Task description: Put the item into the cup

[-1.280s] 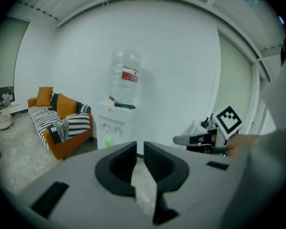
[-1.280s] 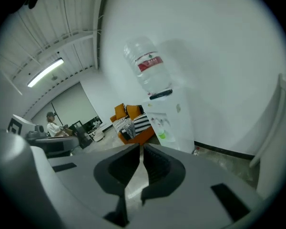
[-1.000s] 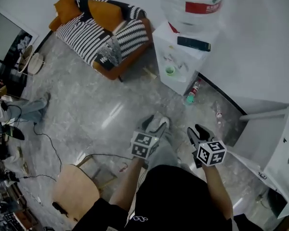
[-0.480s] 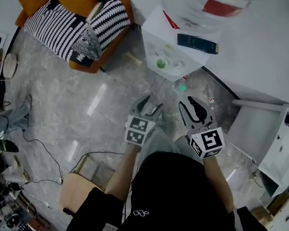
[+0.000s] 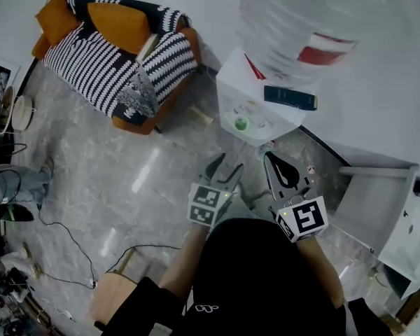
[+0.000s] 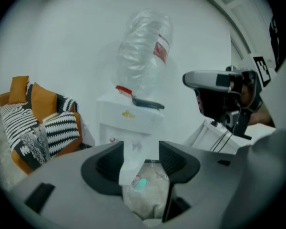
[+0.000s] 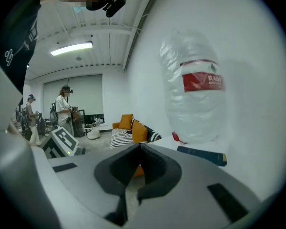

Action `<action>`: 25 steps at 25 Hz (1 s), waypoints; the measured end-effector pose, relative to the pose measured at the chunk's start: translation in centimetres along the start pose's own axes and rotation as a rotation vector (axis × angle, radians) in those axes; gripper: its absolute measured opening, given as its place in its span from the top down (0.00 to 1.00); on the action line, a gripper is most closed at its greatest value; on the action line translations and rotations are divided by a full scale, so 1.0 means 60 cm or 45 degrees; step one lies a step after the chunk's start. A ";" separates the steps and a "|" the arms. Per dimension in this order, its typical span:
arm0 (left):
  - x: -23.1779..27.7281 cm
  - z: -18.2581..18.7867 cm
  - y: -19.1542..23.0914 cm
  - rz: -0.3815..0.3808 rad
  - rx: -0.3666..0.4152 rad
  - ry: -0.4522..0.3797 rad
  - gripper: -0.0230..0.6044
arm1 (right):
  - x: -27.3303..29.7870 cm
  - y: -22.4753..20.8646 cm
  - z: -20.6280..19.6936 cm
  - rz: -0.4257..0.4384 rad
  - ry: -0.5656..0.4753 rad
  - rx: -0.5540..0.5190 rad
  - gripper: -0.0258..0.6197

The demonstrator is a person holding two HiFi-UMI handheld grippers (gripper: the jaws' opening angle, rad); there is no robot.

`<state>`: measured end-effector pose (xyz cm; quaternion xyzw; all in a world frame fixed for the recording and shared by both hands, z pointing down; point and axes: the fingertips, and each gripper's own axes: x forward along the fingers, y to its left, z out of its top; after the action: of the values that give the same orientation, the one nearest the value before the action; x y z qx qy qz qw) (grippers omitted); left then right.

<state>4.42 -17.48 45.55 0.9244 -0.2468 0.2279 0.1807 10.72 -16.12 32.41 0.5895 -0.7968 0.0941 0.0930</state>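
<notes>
Zero contact so far. Drawing nearer the dispenser (image 5: 255, 107) than a second ago, both grippers raised toward it. Just now snapping the right gripper (image 5: 271, 158) shut on nothing; holding the left gripper (image 5: 225, 166) parted and empty. Guessing the green round thing (image 5: 241, 123) on the dispenser's ledge as the cup, the dark box (image 5: 290, 97) on top as the item; approaching only, not yet picking.

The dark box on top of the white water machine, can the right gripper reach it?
Probably yes. Nothing stands between the right gripper and the dark box atop the water machine just ahead. Its jaws have just closed on nothing, so they would need to open first.
</notes>
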 end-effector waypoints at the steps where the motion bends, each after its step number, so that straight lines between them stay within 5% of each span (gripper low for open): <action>1: -0.016 0.032 0.002 0.040 -0.001 -0.083 0.59 | 0.005 0.001 0.015 0.001 -0.026 -0.004 0.95; 4: -0.085 0.143 -0.004 0.186 0.038 -0.364 0.74 | 0.017 -0.004 0.052 -0.019 -0.094 0.014 0.95; 7: -0.131 0.212 -0.027 0.232 0.118 -0.482 0.94 | 0.026 -0.004 0.077 -0.051 -0.139 0.038 0.95; 12: -0.160 0.249 -0.038 0.244 0.211 -0.529 0.94 | 0.035 0.029 0.104 0.002 -0.180 0.033 0.95; 25: -0.201 0.243 -0.005 0.329 0.194 -0.526 0.94 | 0.044 0.071 0.106 0.059 -0.179 0.034 0.95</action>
<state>0.10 -19.25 27.23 0.9230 -0.3768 0.0735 0.0258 5.67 -19.00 26.81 0.5772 -0.8135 0.0653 0.0267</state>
